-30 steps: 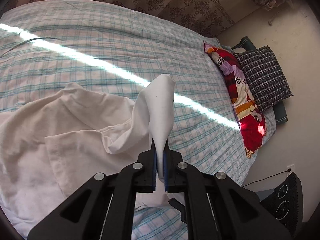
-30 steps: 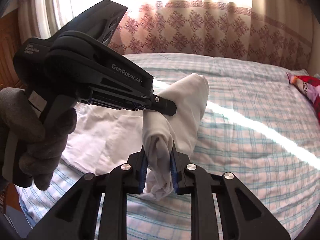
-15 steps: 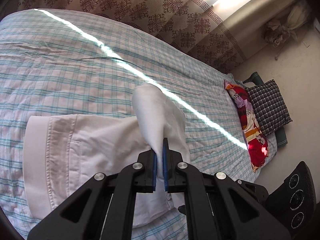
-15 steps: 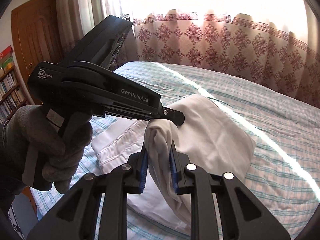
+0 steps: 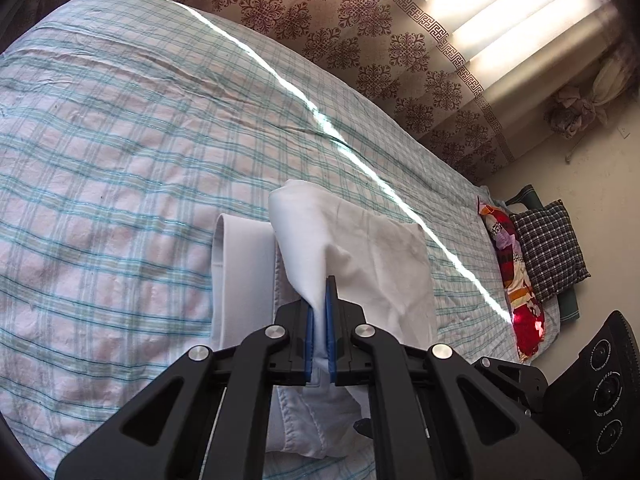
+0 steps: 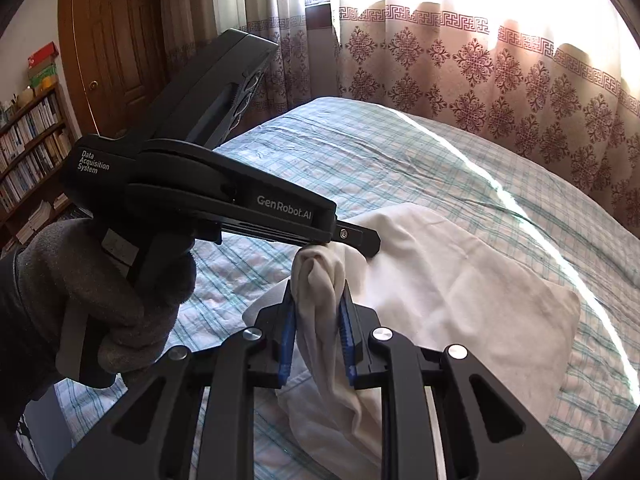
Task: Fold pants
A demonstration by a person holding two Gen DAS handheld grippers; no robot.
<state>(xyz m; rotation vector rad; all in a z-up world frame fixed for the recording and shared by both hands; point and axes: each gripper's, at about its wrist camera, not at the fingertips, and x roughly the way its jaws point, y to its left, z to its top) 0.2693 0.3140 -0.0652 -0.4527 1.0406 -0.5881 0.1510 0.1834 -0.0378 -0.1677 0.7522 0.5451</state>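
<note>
Change: pants (image 5: 372,256) now lie doubled over near the bed's (image 5: 120,128) near edge, no longer spread.
Left gripper (image 5: 319,320): clamped on thin fabric.
Right gripper (image 6: 318,320): narrow, holding a bunched fold.
Meaning: one fold nearly laid.

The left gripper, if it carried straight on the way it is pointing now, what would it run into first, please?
The left gripper is shut on a fold of the white pants, so that cloth lies directly ahead. Past it, the line probably meets the checked bedsheet, though depth is hard to judge.
</note>
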